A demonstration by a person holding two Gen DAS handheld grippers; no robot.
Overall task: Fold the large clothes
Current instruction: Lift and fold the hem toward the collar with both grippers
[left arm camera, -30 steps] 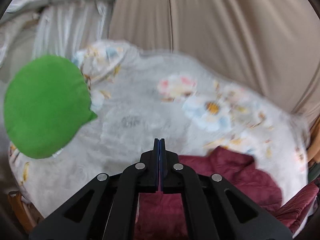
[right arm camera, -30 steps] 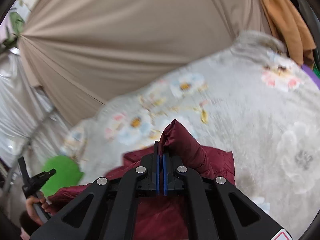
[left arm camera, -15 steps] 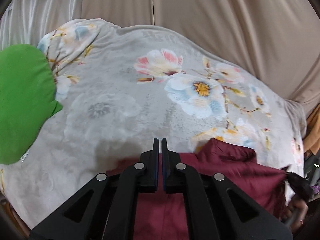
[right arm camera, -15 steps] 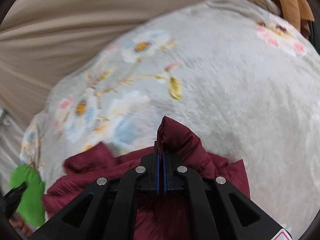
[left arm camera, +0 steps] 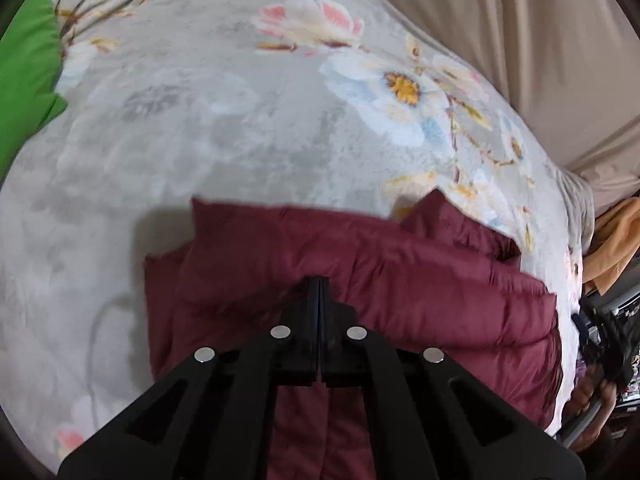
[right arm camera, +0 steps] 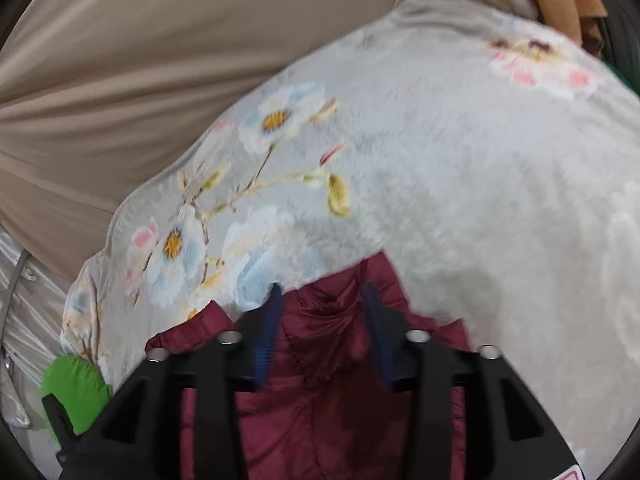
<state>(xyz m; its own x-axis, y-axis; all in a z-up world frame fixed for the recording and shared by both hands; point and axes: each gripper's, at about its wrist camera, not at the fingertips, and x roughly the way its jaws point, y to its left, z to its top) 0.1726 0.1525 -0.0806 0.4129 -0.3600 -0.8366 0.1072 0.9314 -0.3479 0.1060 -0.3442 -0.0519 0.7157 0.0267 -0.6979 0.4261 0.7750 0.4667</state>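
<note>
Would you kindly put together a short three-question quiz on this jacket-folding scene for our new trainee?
1. True or false: the maroon puffer jacket lies on a floral blanket.
2. Which gripper has its blue pads apart: (a) the left gripper or (b) the right gripper?
3. What colour is the cushion at the blanket's edge?

Key
1. True.
2. (b): the right gripper's jaws are opening, with jacket fabric between them but not pressed; the left is shut.
3. Green.
</note>
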